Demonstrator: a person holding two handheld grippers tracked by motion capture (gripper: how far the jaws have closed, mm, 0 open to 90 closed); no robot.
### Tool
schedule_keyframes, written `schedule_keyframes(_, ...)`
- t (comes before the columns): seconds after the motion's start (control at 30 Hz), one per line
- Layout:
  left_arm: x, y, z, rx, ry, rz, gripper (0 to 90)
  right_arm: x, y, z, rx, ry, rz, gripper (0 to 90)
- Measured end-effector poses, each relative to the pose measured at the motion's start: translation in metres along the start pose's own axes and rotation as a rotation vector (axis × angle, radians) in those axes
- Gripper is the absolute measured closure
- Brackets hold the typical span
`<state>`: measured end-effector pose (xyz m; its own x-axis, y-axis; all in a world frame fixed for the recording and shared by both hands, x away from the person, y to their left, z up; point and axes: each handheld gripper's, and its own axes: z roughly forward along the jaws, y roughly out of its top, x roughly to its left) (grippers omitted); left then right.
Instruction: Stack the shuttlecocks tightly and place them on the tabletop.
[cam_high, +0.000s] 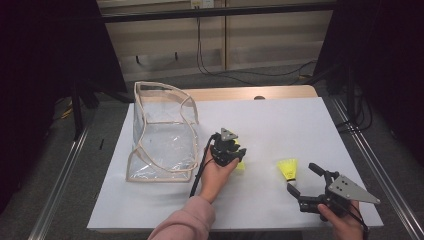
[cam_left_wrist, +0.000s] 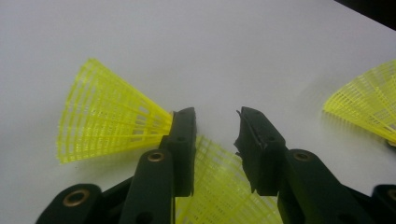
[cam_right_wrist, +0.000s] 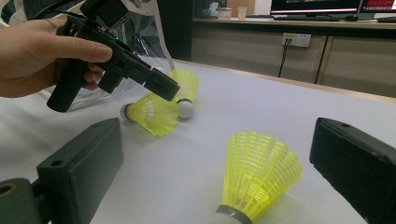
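I stand at a white table (cam_high: 280, 125) with a gripper in each hand. My left gripper (cam_left_wrist: 215, 122) points down at two yellow plastic shuttlecocks lying on their sides just right of a clear bag (cam_high: 161, 131). Its jaws stand apart, pressing on nothing; one shuttlecock skirt (cam_left_wrist: 224, 186) lies between and beneath them, and the other shuttlecock (cam_left_wrist: 105, 114) fans out beside the left jaw, long axis flat along the table. In the right gripper view the pair touch, white cork ends pointing opposite ways. My right gripper (cam_high: 306, 180) rests open and empty near a third shuttlecock (cam_right_wrist: 256, 173), which stands cork down, skirt opening upward, probably waiting its turn for the bag.
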<state>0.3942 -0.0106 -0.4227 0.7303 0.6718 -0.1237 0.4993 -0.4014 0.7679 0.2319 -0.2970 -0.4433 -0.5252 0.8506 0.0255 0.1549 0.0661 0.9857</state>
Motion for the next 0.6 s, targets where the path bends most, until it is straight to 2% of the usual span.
schedule_keyframes(0.1, 0.001, 0.001, -0.002, 0.009, -0.006, 0.017, 65.8, 0.0, 0.0, 0.0, -0.001, 0.001, -0.001, 2.7)
schedule_keyframes(0.13, 0.001, 0.001, -0.002, 0.004, -0.007, 0.009, 65.4, 0.0, 0.0, 0.0, -0.001, 0.001, -0.001, 2.7)
schedule_keyframes(0.17, -0.001, 0.001, -0.001, -0.017, -0.009, -0.02, 64.9, 0.0, 0.0, 0.0, -0.002, 0.001, -0.001, 2.7)
schedule_keyframes(0.2, 0.001, 0.001, -0.004, 0.006, -0.008, 0.01, 63.8, 0.0, 0.0, 0.0, 0.0, 0.0, 0.0, 2.7)
schedule_keyframes(0.3, -0.001, 0.002, -0.005, -0.007, -0.02, -0.027, 60.8, 0.0, 0.0, 0.0, 0.0, 0.0, -0.002, 2.7)
schedule_keyframes(0.37, 0.0, 0.003, -0.007, -0.002, -0.018, -0.012, 60.0, 0.0, 0.0, 0.0, -0.004, 0.004, -0.004, 2.7)
schedule_keyframes(0.4, -0.001, 0.003, -0.007, -0.021, -0.019, -0.03, 59.0, 0.0, 0.0, 0.0, -0.004, 0.004, -0.005, 2.7)
schedule_keyframes(0.43, 0.0, 0.003, -0.008, -0.015, -0.017, -0.013, 58.0, 0.0, 0.0, 0.0, -0.004, 0.004, -0.004, 2.7)
schedule_keyframes(0.5, 0.0, 0.003, -0.009, -0.022, -0.017, -0.023, 57.5, 0.0, 0.0, 0.0, -0.001, 0.001, -0.002, 2.7)
schedule_keyframes(0.57, 0.001, 0.005, -0.011, -0.004, -0.016, -0.018, 55.9, 0.0, 0.0, 0.0, -0.003, 0.003, -0.005, 2.7)
schedule_keyframes(0.6, 0.0, 0.005, -0.011, -0.017, -0.023, -0.022, 55.5, 0.0, 0.0, 0.0, -0.003, 0.003, -0.003, 2.7)
